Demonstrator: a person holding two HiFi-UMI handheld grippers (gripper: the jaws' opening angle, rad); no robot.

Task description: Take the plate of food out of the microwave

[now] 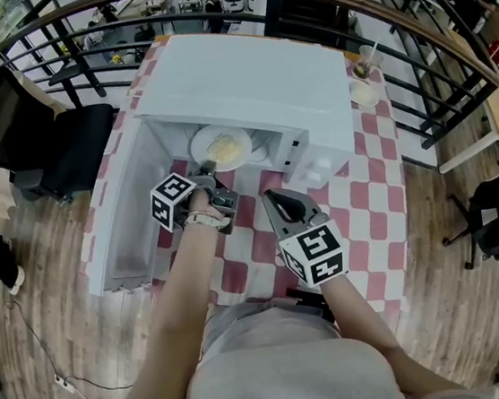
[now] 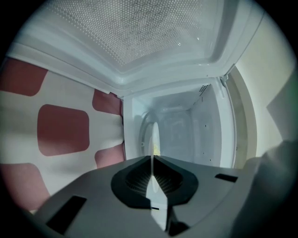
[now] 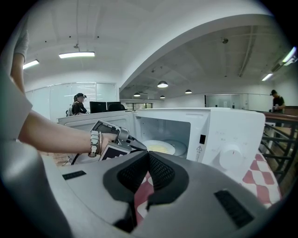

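My left gripper (image 1: 211, 173) is clamped on the near rim of the plate of food (image 1: 223, 149), inside the open microwave (image 1: 254, 85). Right gripper (image 1: 275, 202) is closed and empty. I judge the plate stiff, slick and breakable, and liable to tilt when held by one edge.

1. A small warning-triangle label (image 3: 199, 149) stands on the control panel of the microwave (image 3: 233, 135), right of centre in the right gripper view. Any print with it is too small to read.
2. The left cube (image 1: 174, 201) on the left gripper (image 1: 210, 167) and the right cube (image 1: 315, 254) on the right gripper (image 1: 269, 199), at mid-frame in the head view, bear black-and-white square code markers, with no letters or digits.
3. No word, brand or number is legible.
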